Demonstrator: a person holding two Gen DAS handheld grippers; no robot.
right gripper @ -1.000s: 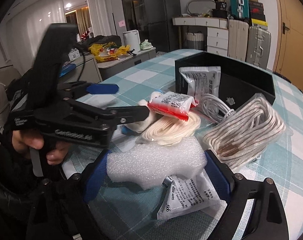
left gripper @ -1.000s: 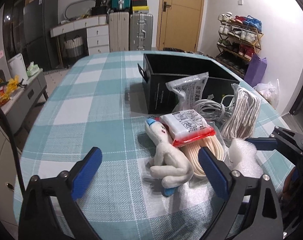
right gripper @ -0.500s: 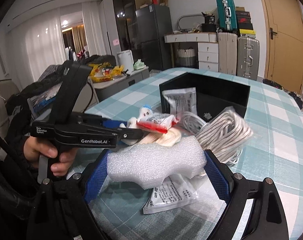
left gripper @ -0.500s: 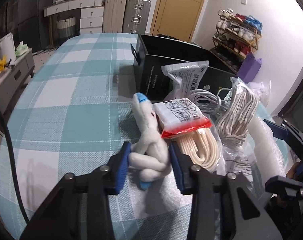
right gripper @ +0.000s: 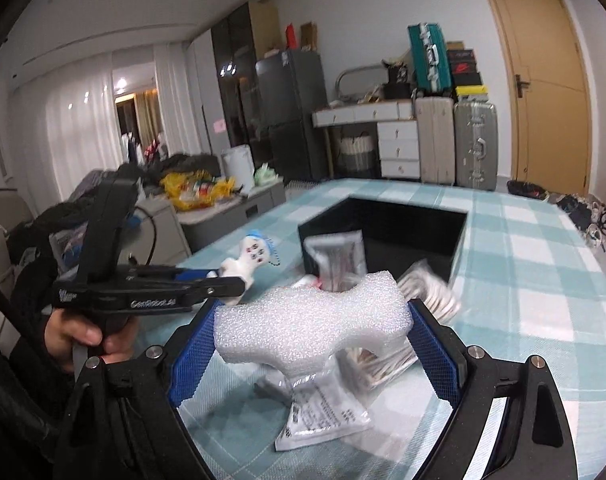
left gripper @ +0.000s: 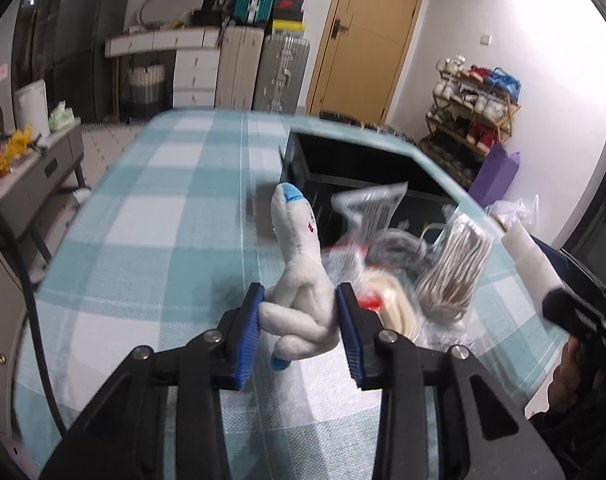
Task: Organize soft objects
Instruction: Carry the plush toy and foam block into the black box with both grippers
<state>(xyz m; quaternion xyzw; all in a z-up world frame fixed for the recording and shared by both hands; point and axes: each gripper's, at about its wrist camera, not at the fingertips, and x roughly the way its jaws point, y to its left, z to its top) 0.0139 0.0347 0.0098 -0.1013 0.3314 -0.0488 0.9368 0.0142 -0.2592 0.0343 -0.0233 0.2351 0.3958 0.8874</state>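
Gripping a white plush toy [left gripper: 299, 300], the left gripper [left gripper: 299, 336] has lifted it off the checked table [left gripper: 163, 216], raised short of the black box [left gripper: 367, 164]; half a second ago it lay beside the pile. The right gripper [right gripper: 313, 350] still pinches a foam block [right gripper: 311, 324], now higher before the box.

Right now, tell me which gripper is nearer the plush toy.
Left. The left gripper is shut on the plush toy, lifted off the table. The right gripper, beside it, holds the foam block.
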